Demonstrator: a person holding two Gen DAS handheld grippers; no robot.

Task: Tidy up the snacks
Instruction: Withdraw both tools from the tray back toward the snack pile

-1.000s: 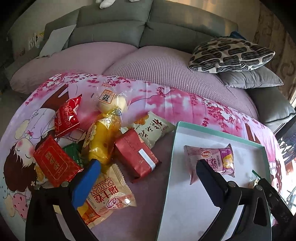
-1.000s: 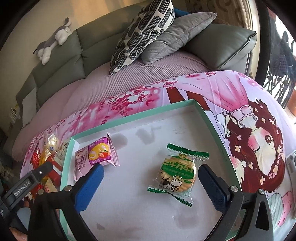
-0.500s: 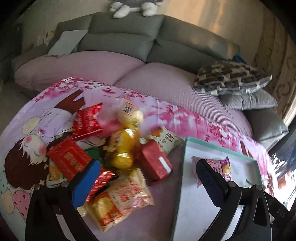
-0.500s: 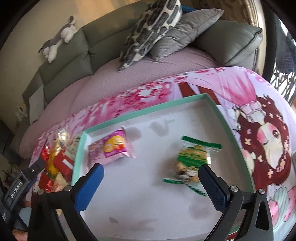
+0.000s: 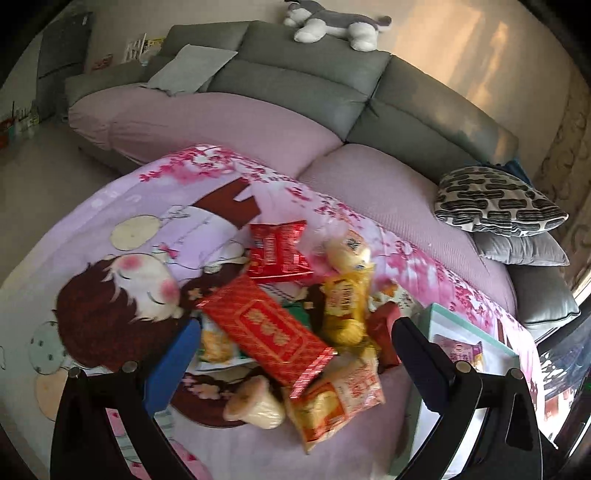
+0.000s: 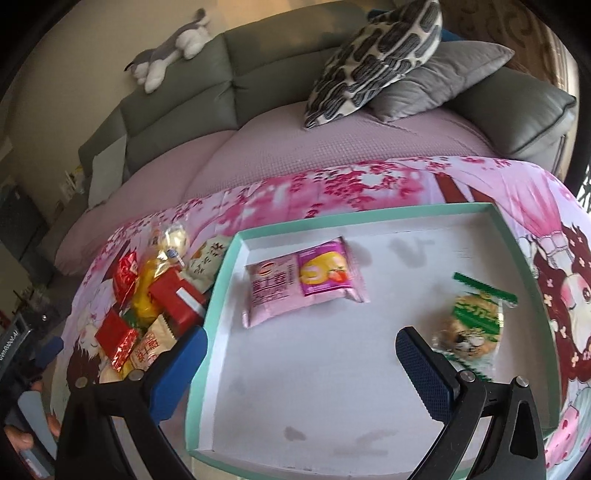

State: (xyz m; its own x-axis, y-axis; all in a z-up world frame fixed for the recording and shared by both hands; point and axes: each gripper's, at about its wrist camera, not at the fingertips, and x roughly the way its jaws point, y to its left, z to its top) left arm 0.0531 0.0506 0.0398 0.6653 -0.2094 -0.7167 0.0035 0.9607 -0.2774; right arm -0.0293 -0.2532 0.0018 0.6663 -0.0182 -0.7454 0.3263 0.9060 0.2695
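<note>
We see a grey sofa (image 5: 314, 74) along the wall, its seat under a mauve cover (image 5: 229, 122). A grey and white plush cat (image 5: 332, 24) lies stretched on top of the backrest. At the right end a cushion with a black and cream pattern (image 5: 498, 201) rests on a plain grey cushion (image 5: 521, 249); in the right wrist view the patterned one leans tilted over the grey one. Another pale grey cushion (image 5: 192, 68) sits at the far left end. In front we see a pink blanket (image 5: 122, 266) printed with blossoms and a cartoon girl.
</note>
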